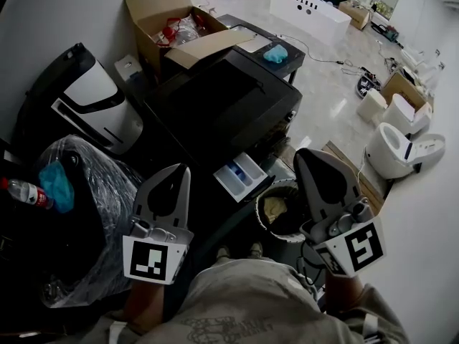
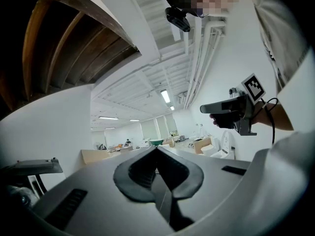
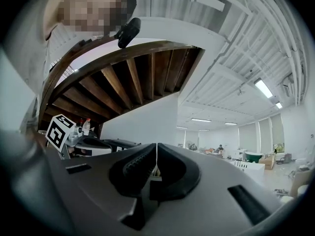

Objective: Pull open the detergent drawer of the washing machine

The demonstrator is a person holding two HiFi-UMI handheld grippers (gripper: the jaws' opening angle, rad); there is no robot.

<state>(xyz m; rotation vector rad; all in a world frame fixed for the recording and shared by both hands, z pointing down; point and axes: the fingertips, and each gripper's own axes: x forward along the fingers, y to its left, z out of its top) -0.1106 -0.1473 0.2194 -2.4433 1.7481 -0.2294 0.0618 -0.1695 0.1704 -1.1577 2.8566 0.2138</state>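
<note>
The left grey plastic tongs (image 1: 180, 170), with a black-and-white marker cube (image 1: 153, 259) at their rear, are held roughly level in front of the person's chest, the two dark ribbed jaws pressed together with nothing between them. The right grey plastic tongs (image 1: 301, 153), carrying their own marker cube (image 1: 361, 246), point the same way at about the same height, well apart from the left pair, jaws likewise closed on nothing. The left forearm (image 1: 145, 308) reaches up behind its cube, and the right hand (image 2: 222, 120) wraps the handle from below
</note>
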